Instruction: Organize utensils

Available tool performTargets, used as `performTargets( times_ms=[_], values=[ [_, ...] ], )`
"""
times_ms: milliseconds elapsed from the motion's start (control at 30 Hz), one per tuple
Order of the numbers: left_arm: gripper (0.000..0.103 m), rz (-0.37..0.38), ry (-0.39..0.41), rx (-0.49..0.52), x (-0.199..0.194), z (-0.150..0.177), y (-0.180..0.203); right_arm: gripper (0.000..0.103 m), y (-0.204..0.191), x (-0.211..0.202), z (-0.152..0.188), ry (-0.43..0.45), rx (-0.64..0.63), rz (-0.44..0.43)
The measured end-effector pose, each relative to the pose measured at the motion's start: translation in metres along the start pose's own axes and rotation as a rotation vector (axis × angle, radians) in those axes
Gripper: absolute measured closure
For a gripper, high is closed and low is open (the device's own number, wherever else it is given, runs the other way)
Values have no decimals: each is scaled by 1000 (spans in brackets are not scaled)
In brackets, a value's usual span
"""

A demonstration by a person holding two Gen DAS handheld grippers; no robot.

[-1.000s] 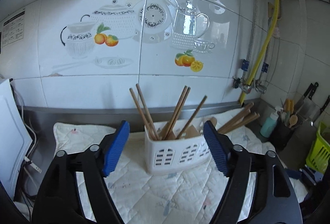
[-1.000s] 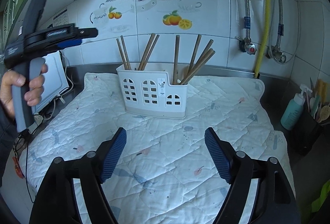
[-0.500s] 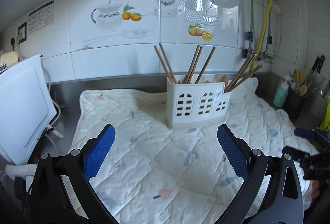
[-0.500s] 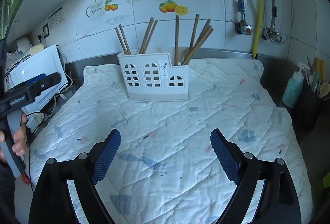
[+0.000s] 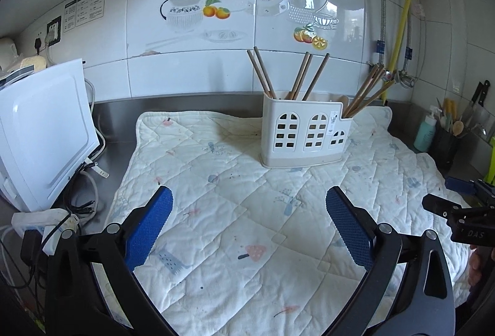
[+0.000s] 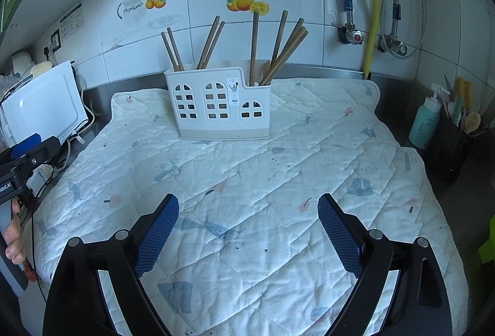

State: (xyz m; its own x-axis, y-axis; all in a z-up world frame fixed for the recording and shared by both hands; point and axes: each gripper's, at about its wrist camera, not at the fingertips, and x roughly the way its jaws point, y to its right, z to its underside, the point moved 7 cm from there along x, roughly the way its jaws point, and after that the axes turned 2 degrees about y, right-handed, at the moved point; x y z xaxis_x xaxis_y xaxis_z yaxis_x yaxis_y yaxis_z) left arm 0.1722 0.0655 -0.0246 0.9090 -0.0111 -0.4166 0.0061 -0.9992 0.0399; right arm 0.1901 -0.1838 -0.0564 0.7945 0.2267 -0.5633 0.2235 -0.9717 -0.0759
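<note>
Both grippers hanging empty over the mat, chopsticks already standing in the caddy

Left gripper (image 5: 249, 223) and right gripper (image 6: 248, 232) are both gaping wide, having just been opening, nothing between the pads; chopsticks (image 6: 254, 48) are leaning in loose bunches inside the white caddy (image 6: 218, 107), which is sitting upright at the back of the quilted mat (image 6: 263, 181) on the desk, well apart from both grippers; no loose utensils are showing on the mat, so sorting is looking finished or nearly so, perhaps only regrouping between compartments left; nothing is blocking the way; white appliance (image 5: 40, 132) with cables is standing to the left, teal bottle (image 6: 425, 122) and dark utensil pot (image 6: 453, 147) to the right
</note>
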Motion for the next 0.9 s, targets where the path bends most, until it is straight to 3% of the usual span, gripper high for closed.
performTargets(
  times_ms=[900],
  values=[
    [5, -11, -86, 8, 10, 27, 5, 13, 6, -3, 2, 0, 21, 16]
  ],
)
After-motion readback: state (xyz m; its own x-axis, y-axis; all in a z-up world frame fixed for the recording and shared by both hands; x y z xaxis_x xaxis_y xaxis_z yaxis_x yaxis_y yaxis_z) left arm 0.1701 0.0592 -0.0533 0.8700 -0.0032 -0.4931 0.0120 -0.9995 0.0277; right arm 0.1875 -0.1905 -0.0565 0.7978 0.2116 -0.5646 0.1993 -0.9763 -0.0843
